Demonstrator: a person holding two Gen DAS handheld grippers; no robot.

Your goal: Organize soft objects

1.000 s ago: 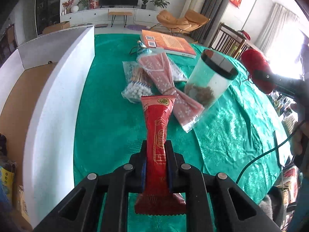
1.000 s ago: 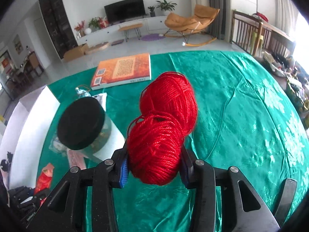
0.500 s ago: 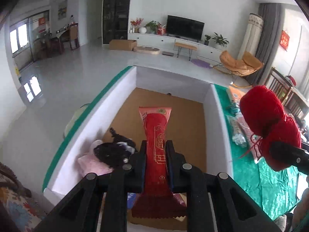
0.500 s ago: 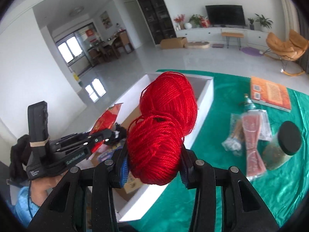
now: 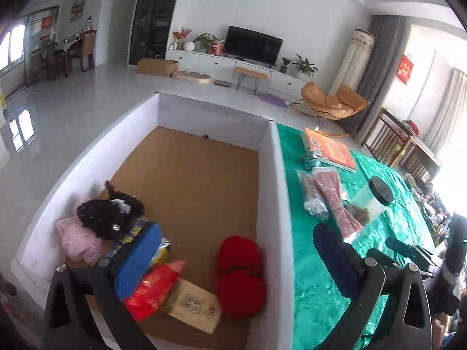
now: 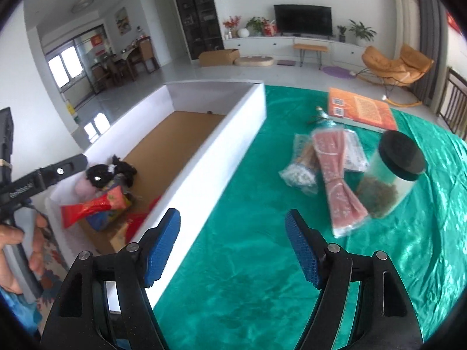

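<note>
A green-clothed tabletop (image 6: pixel 262 262) carries a large white-walled box (image 5: pixel 274 192) with a brown cardboard floor, standing along the cloth's left edge. Inside the box, at its near right, two balls of red yarn (image 5: pixel 240 274) lie against the right wall. To their left a red snack packet (image 5: pixel 151 288) rests tilted on a tan carton (image 5: pixel 192 306), with a black knitted bundle (image 5: pixel 108 215) and a pink soft item (image 5: pixel 77 239) packed into the near left corner.

On the cloth to the right of the box, an orange book (image 6: pixel 360 109) lies at the far side. Nearer are a clear jar (image 6: pixel 391 175) with a black lid, tilted, a long pink patterned bag (image 6: pixel 340 180) just beside it, and a small clear bag of pale beads (image 6: pixel 300 172) at the pink bag's left.

The left gripper (image 5: pixel 236 255) hangs over the near end of the box, spread wide and empty. The right gripper (image 6: pixel 233 250) hovers above the cloth beside the box's right wall, likewise wide apart, holding nothing.
</note>
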